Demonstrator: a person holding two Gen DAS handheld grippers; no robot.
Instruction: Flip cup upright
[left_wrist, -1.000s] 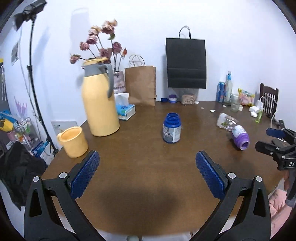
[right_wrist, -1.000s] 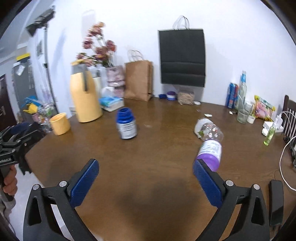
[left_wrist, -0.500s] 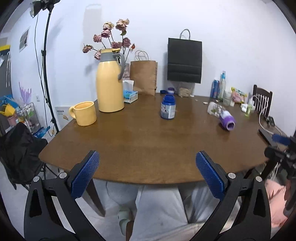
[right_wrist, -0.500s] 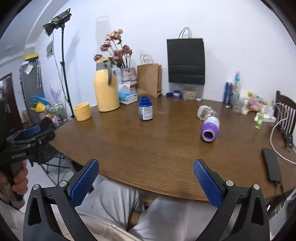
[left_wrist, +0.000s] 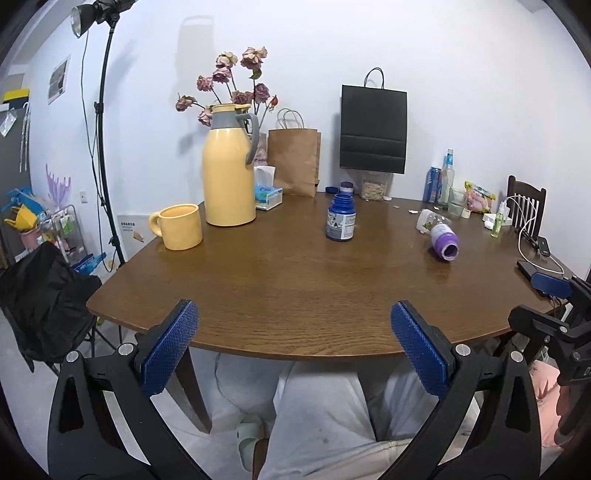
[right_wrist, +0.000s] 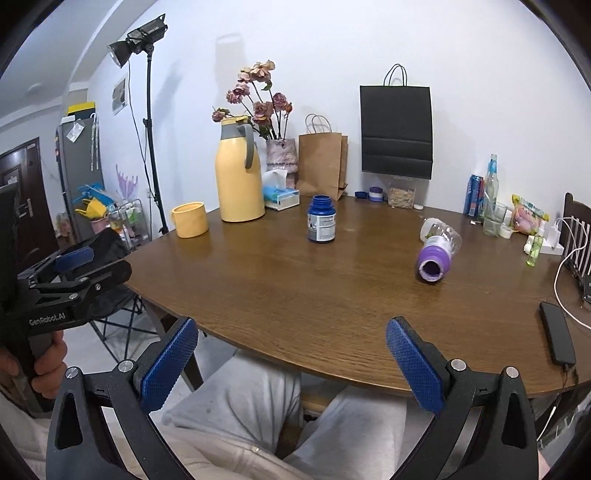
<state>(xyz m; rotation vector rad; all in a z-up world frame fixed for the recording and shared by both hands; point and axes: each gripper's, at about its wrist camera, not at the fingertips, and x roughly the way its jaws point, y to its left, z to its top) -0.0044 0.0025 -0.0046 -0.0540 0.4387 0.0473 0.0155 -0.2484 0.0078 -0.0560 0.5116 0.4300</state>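
A yellow cup (left_wrist: 180, 227) stands upright, mouth up, at the left of the brown table (left_wrist: 295, 288); it also shows in the right wrist view (right_wrist: 190, 219). My left gripper (left_wrist: 293, 349) is open and empty, held in front of the table's near edge above the person's lap. My right gripper (right_wrist: 291, 360) is open and empty, also off the near edge. The other gripper shows at the side of each view: the right one (left_wrist: 550, 317), the left one (right_wrist: 70, 273).
A tall yellow jug (left_wrist: 229, 173) stands behind the cup. A blue jar (left_wrist: 340, 218) stands mid-table. A purple-capped bottle (left_wrist: 441, 238) lies on its side at the right. Paper bags, flowers, a tissue box and small items line the far edge. A phone (right_wrist: 557, 338) lies at the right edge.
Both grippers have pulled back from over the table to beyond its near edge. The objects on the table have not moved.
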